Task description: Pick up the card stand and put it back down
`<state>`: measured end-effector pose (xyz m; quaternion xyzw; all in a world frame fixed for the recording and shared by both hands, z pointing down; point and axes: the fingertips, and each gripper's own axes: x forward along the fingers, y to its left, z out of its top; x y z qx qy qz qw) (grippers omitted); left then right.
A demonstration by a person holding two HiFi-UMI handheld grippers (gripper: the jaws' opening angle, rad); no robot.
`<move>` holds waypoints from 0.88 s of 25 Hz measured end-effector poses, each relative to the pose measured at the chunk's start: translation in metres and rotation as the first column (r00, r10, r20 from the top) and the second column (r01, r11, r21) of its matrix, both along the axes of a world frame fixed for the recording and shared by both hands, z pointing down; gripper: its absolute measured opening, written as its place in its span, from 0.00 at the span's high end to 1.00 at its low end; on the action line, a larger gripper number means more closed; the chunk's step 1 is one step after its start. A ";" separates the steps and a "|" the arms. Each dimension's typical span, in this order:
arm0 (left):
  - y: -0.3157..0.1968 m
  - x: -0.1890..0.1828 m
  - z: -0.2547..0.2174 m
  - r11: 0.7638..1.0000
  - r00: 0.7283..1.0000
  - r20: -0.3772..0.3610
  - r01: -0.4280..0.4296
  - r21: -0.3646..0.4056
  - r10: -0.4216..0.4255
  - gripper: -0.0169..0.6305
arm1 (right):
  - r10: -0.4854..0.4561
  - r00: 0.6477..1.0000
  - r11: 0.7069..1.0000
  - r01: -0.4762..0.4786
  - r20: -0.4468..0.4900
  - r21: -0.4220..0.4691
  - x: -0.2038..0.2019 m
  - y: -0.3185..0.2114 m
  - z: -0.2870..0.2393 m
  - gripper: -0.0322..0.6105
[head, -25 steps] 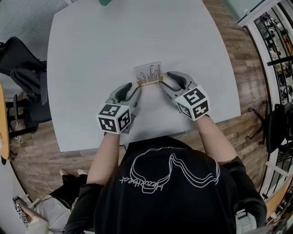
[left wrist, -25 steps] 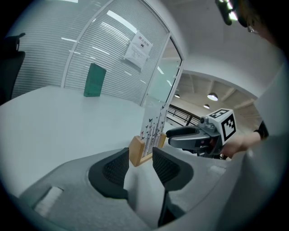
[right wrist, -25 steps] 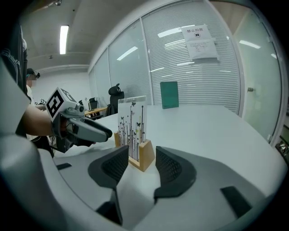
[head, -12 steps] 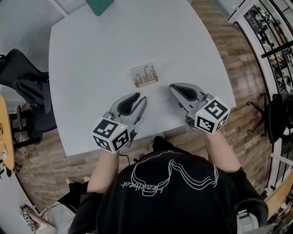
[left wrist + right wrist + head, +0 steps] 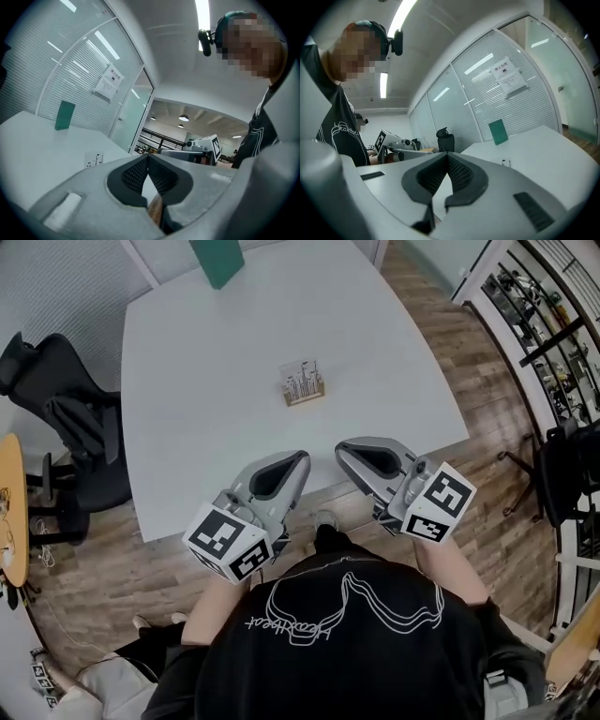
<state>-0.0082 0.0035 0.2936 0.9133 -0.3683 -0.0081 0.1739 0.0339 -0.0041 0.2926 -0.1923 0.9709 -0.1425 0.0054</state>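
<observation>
The card stand (image 5: 302, 382) sits upright on the white table (image 5: 187, 427), with both grippers well back from it on the person's side. The left gripper (image 5: 300, 461) and right gripper (image 5: 342, 451) are both closed tight on nothing, and the left one's jaws have only just come together. Little threatens the stand now, I'd say. It looks light and top-heavy with its card, though, so a careless swing back toward it could tip it. A second ago both grippers sat open against the stand's base, one on each side. Now they are drawn away from it and lifted.
</observation>
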 end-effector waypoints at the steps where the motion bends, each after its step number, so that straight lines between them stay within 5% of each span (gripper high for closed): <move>1: 0.008 0.000 -0.003 1.000 1.000 0.004 -0.001 0.011 0.001 0.95 | 0.000 1.000 1.000 0.000 -0.006 0.010 -0.002 0.008 -0.003 0.94; 22: 0.064 -0.010 -0.028 0.996 1.000 -0.012 0.016 0.085 -0.015 0.95 | 0.026 0.999 0.998 -0.023 -0.045 0.062 -0.011 0.059 -0.018 0.94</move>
